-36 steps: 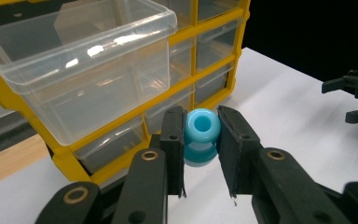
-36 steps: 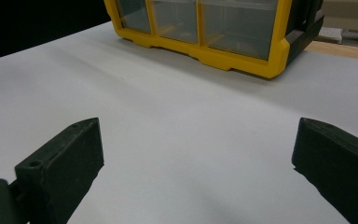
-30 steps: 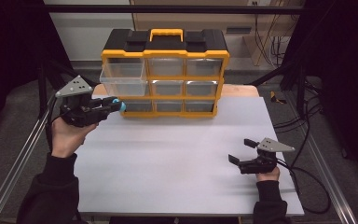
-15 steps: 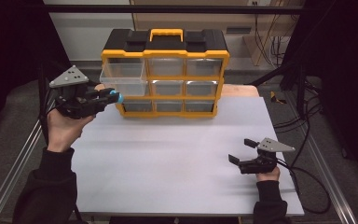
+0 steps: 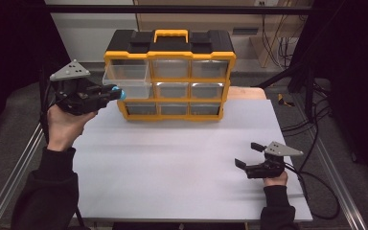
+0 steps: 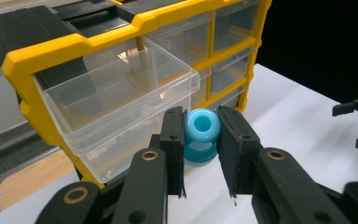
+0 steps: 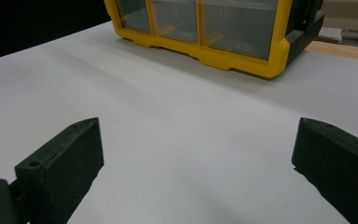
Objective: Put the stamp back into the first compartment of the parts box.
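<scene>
Spanning a metal-railed frame, white table point(image 5: 182, 163) amid dark room

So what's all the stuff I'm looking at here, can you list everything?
Yellow and black plastic drawer cabinet: one, with clear drawers and a yellow carry handle, at the far edge of the table.
Clear plastic drawer: one, pulled out at the cabinet's upper left as the high view shows it, looks empty.
Light blue plastic bead-like piece with a hole through it: one, clamped between the left gripper's jaws, just in front of the open drawer.
White table top: one, under everything.
Cables: several, dark, on the floor to the right.
Left gripper: black, held up near the open drawer, shut on the blue piece.
Right gripper: black, low over the table's right side, jaws wide apart, holding nothing.
</scene>
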Motion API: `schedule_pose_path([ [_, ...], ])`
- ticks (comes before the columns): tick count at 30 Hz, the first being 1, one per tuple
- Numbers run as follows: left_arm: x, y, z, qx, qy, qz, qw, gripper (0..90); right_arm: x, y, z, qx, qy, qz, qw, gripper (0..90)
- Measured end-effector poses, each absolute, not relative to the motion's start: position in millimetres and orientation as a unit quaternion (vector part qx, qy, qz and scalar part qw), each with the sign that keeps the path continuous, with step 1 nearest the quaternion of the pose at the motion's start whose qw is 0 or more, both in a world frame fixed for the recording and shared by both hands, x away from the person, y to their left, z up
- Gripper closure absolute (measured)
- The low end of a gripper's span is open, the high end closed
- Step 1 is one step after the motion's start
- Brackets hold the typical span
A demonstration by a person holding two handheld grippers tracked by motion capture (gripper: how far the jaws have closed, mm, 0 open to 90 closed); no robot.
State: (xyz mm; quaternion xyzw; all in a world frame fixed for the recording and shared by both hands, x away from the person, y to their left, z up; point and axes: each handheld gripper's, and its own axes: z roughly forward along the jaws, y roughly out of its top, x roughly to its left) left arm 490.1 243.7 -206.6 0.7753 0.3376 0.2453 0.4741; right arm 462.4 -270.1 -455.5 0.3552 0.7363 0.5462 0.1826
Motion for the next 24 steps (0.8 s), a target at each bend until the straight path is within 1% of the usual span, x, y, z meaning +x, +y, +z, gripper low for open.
schedule_pose_path([
  [20,505,244,-190,0.768,0.352,0.252,0.472,72.4,462,-270,-455,0.356,0.736,0.546,0.182,2.6],
  [21,507,245,-190,0.768,0.351,0.259,0.468,72.4,462,-270,-455,0.356,0.736,0.546,0.182,2.6],
  [24,510,245,-188,0.766,0.358,0.252,0.471,72.4,462,-270,-456,0.355,0.737,0.546,0.183,2.5],
])
